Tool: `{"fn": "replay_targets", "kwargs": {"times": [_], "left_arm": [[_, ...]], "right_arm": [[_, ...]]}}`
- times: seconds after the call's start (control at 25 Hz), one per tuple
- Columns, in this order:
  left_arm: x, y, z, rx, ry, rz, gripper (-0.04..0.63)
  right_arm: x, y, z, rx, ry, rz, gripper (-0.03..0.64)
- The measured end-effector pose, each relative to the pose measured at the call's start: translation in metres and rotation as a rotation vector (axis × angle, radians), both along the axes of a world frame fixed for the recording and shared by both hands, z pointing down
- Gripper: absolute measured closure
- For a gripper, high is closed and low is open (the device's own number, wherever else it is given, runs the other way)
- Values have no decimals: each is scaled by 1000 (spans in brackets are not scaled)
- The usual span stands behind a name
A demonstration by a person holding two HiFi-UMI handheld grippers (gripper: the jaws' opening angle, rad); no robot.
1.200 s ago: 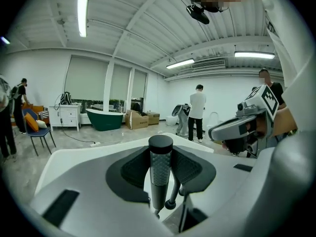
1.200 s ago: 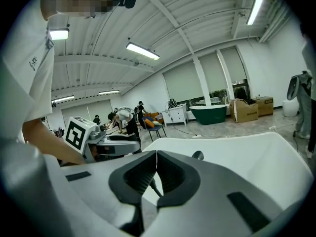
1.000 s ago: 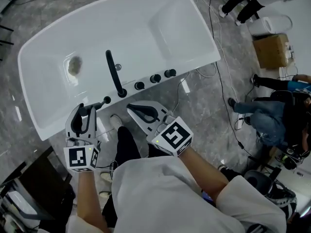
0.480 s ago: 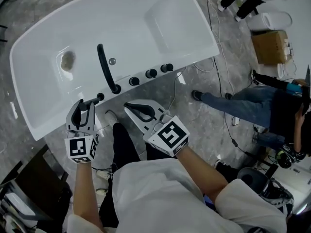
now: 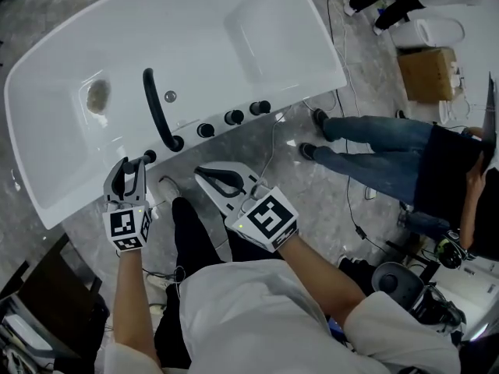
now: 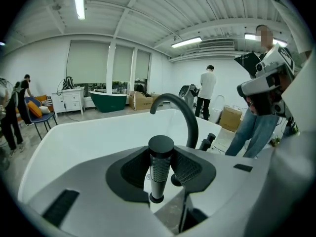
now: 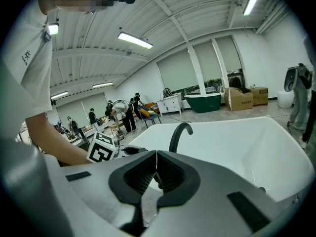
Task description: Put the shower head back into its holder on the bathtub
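the shower head (image 6: 160, 169) stands upright between the jaws of the left gripper (image 5: 129, 171), which are clamped on its ribbed black stem just under the round cap. it looks stiff, probably metal and fairly weighty. the ribbed part should hold best, since the smooth cap would likely slip. just beyond the gripper are the bathtub (image 5: 86, 193) rim and the curved faucet (image 5: 156, 111); i cannot pick out the holder. the left forearm reaches forward with the gripper tipped downward. the right gripper (image 7: 157, 157) waits beside it, pinched together and empty.

Left gripper (image 5: 129, 170): tilted down, jaws clamped on shower head (image 6: 159, 169)
Right gripper (image 5: 203, 173): tilted down, jaws together, empty
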State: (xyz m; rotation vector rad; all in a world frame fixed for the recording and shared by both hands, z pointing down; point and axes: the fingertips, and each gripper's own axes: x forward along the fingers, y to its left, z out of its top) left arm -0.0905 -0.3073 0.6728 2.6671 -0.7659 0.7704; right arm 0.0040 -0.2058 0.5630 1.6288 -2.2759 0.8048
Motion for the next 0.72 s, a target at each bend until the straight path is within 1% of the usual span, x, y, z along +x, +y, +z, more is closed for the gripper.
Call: {"fn": "replay_targets", "kwargs": {"times": [0.24, 0.72], "left_arm": [[1, 1, 30, -17, -38, -15, 450], [-6, 10, 57, -32, -104, -8, 449]], "right_arm": [[10, 7, 10, -16, 8, 10, 600], [6, 11, 14, -18, 2, 15, 598]]}}
